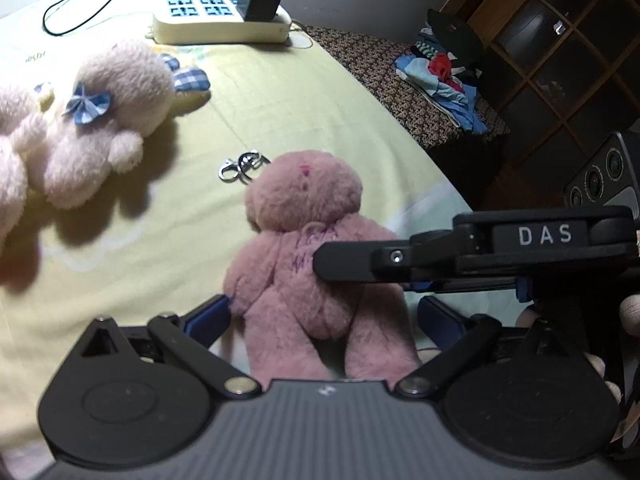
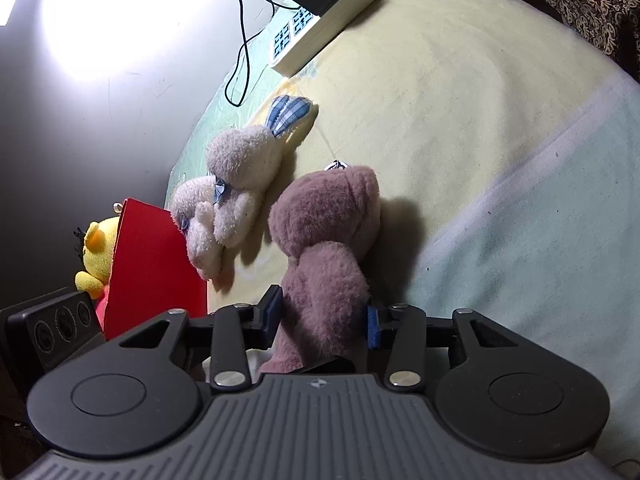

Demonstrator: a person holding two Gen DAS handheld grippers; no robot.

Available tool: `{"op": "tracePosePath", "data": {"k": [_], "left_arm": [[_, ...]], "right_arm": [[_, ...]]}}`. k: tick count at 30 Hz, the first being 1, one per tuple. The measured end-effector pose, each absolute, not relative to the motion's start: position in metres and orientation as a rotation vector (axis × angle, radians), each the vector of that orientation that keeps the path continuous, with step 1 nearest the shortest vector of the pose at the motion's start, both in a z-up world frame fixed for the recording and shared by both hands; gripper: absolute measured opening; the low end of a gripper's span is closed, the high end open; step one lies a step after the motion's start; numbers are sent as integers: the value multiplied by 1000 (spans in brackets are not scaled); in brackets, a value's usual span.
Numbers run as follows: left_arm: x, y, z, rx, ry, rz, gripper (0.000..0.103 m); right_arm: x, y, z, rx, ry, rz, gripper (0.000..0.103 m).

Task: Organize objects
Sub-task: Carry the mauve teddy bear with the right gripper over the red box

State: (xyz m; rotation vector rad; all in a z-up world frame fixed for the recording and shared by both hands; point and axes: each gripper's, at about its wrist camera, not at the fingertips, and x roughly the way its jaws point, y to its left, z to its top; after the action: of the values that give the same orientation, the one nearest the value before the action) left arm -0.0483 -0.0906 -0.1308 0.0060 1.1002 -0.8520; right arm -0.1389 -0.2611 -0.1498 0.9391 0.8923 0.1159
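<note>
A pink plush bear (image 1: 304,248) lies on the yellow bedsheet (image 1: 300,100), with a metal key clasp (image 1: 242,166) at its head. My left gripper (image 1: 324,316) stands open, its blue pads wide on either side of the bear's legs and not pressing. One black finger (image 1: 360,266) of the right gripper reaches in from the right across the bear's body. In the right wrist view my right gripper (image 2: 324,318) is shut on the bear (image 2: 324,240), both blue pads against its lower body.
A white plush rabbit (image 1: 100,128) with blue checked ears lies to the left. A power strip (image 1: 222,20) with a black adapter sits at the far edge. A red box (image 2: 156,264) and a yellow plush (image 2: 96,256) stand beyond the rabbit. Clothes (image 1: 440,80) are piled on a patterned surface.
</note>
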Motion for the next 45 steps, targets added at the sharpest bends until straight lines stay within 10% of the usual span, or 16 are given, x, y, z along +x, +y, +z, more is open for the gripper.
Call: {"op": "tracePosePath", "data": {"k": [45], "left_arm": [[-60, 200, 49, -161, 558, -726, 98]], "right_arm": [[-69, -1, 37, 582, 478, 430, 37]]}}
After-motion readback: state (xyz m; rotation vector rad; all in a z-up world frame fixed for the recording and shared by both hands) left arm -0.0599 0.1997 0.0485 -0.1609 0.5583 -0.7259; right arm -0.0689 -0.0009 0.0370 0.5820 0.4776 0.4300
